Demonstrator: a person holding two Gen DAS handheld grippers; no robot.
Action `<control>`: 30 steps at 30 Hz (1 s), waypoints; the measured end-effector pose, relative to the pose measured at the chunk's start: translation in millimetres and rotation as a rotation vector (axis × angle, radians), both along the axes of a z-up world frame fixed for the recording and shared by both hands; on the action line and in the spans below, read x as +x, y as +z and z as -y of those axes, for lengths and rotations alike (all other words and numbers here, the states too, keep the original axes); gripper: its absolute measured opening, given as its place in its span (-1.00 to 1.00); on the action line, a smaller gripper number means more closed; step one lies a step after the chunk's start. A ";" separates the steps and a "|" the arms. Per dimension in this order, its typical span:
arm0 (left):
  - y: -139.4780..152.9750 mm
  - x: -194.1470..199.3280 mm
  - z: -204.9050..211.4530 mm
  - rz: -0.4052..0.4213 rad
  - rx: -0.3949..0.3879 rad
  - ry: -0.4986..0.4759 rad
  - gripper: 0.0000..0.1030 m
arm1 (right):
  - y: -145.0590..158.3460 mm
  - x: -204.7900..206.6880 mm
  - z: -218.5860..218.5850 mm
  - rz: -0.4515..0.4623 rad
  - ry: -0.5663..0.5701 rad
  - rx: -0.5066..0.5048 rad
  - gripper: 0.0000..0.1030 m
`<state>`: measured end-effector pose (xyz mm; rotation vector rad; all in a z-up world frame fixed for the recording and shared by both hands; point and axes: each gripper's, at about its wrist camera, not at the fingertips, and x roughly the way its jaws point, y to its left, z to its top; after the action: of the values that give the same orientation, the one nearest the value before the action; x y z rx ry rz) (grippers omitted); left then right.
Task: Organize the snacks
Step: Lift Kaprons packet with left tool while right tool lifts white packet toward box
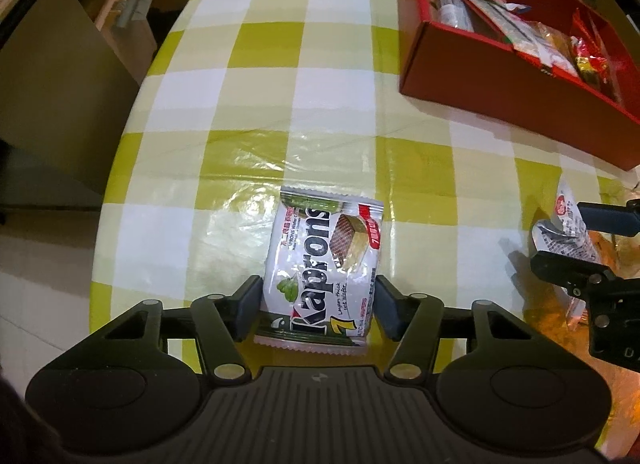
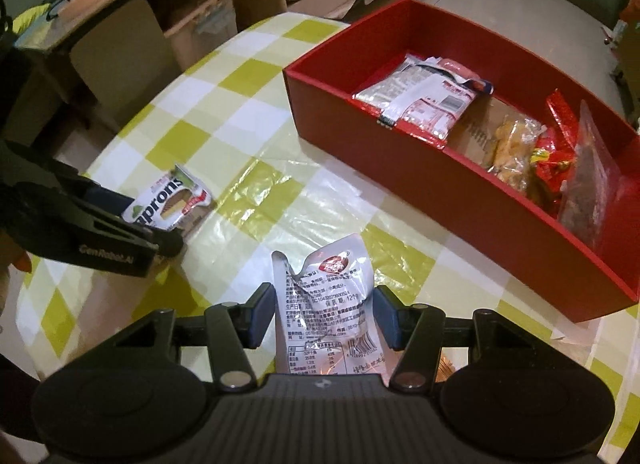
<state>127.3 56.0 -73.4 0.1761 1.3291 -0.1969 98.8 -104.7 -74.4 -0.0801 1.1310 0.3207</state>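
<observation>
A white and green Kaprons wafer packet [image 1: 324, 248] lies flat on the checked tablecloth [image 1: 320, 63]. My left gripper [image 1: 319, 304] points down over its near end, both pads touching its sides. The right wrist view shows the same packet [image 2: 168, 203] inside the left gripper [image 2: 148, 221]. My right gripper [image 2: 324, 316] is shut on a crinkled white snack packet [image 2: 324, 296] with printed text and a red logo, held a little above the cloth. In the left wrist view the right gripper [image 1: 560, 238] holds that white packet [image 1: 568, 232] at the right edge.
A long red box [image 2: 400, 167] with a divider stands at the back right, holding several snack packets on both sides; the left wrist view shows the red box [image 1: 480, 75] at top right. A chair back [image 1: 60, 83] and cardboard boxes stand beyond the table's left edge.
</observation>
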 end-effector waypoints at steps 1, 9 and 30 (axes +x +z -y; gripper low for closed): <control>1.5 -1.0 0.9 0.003 0.000 -0.005 0.27 | 1.1 -0.5 0.0 0.002 -0.003 -0.001 0.16; 14.4 -7.7 17.1 0.030 -0.002 -0.035 0.26 | 12.6 -5.0 8.5 0.024 -0.044 -0.015 0.16; 40.0 -22.2 64.9 0.131 0.040 -0.107 0.26 | 39.4 -15.9 46.1 0.097 -0.141 0.003 0.16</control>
<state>105.1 -8.9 -33.4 0.2892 1.1949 -0.2454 82.8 -150.8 -35.1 -0.0128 1.0342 0.1909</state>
